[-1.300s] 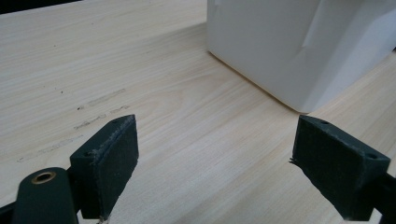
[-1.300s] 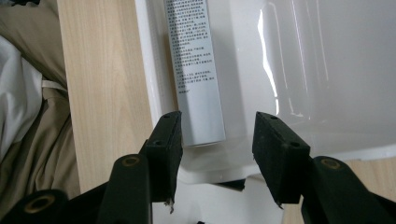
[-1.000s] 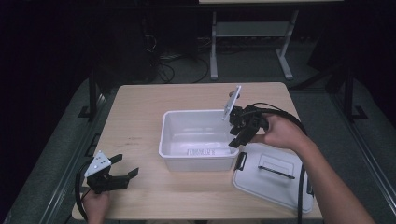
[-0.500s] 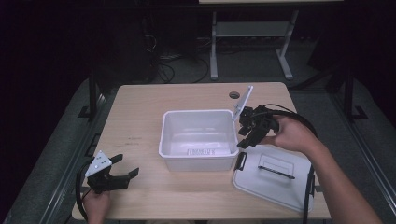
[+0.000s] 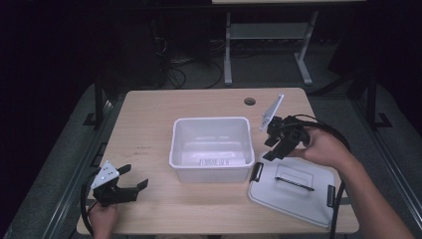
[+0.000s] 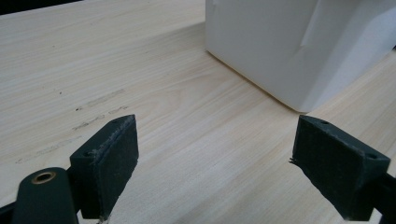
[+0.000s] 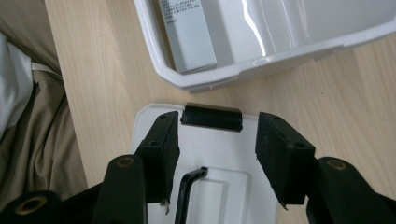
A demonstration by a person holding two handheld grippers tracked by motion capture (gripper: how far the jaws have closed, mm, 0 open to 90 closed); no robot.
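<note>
The wooden surface (image 5: 149, 129) carries a white bin (image 5: 210, 148) near its middle, open at the top, with a grey label (image 7: 187, 35) on its inner wall. To the right of the bin and toward the person, the white lid (image 5: 293, 191) lies flat, close beside the bin's near right corner, with a black handle (image 5: 293, 180) across its top and a black latch (image 7: 212, 116) at its edge. The right gripper (image 5: 274, 149) hovers over the lid's corner nearest the bin, its jaws apart on either side of that latch and holding nothing. The left gripper (image 5: 134, 179) sits low at the near left corner of the surface, well apart from the bin, jaws wide and empty.
</note>
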